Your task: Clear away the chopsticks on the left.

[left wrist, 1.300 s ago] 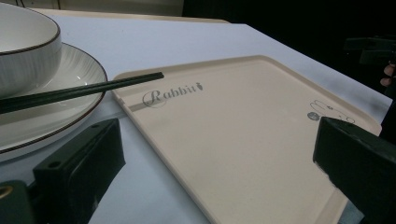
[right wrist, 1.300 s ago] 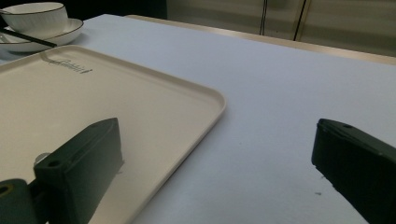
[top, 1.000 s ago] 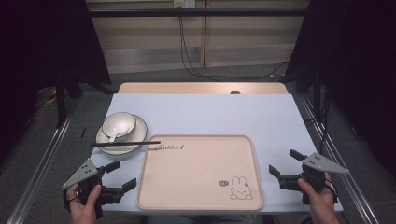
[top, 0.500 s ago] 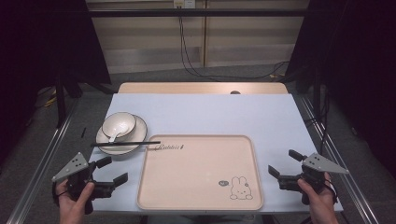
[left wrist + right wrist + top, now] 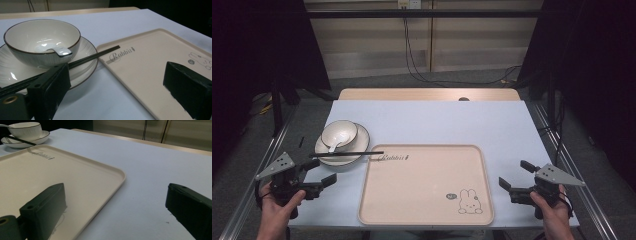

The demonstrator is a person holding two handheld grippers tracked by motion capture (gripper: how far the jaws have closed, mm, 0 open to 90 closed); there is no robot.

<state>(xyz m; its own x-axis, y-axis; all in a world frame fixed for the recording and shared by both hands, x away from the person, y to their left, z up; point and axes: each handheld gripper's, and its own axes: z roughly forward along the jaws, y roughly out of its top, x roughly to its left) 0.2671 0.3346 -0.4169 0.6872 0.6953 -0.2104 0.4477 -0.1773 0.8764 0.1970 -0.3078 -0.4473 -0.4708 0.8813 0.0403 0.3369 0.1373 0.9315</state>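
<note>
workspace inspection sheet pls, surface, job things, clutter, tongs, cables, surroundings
surface: pale blue table, wooden strip along its far edge
job's things: bowl with spoon inside, on a plate; chopsticks across the plate, tips over the tray edge; tray empty
clutter: nothing seen
grippers: left tongs open near the plate; right tongs open beside the tray; both hold nothing
cables: black leads down the far wall and across the floor
surroundings: dark curtains on both sides, metal rails beside the table
</note>
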